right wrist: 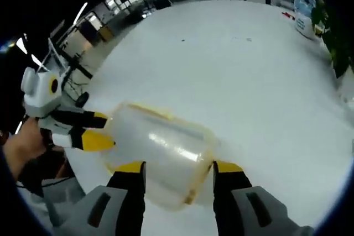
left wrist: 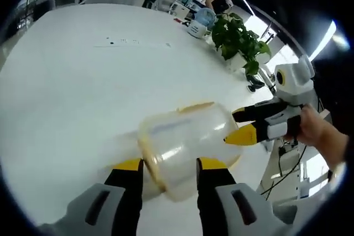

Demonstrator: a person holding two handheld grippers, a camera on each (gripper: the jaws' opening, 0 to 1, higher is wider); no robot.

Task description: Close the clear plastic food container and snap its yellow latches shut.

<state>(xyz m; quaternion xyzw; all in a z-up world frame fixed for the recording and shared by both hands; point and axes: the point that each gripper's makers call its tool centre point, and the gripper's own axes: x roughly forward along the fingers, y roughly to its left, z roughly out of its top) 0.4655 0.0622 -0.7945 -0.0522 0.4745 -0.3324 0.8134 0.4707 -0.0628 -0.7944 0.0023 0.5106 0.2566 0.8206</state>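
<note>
Container (left wrist: 185,150) of clear plastic lies on its side, apparently lifted just above the white bench (left wrist: 83,81), caught between the two grippers coming at it from opposite ends. In the left gripper view, the left gripper (left wrist: 168,172) has its yellow-tipped jaws apart on either side of the rimmed end, close against the walls; whether they actually pinch it I cannot tell. The right gripper (left wrist: 243,125) meets the far end from the right, its jaws narrowly parted at the plastic, a hand (left wrist: 315,128) behind it. The right gripper view shows the mirror of this: the right gripper (right wrist: 178,169) straddling one end, the left gripper (right wrist: 97,131) at the other. Holding it from both ends likely steadies the tub so it cannot roll or slip while lid and body are pressed together. A yellowish seal band (right wrist: 193,192) rings the rim; the latches are too blurred to judge. A potted plant (left wrist: 238,40) stands at the bench's far edge.
</note>
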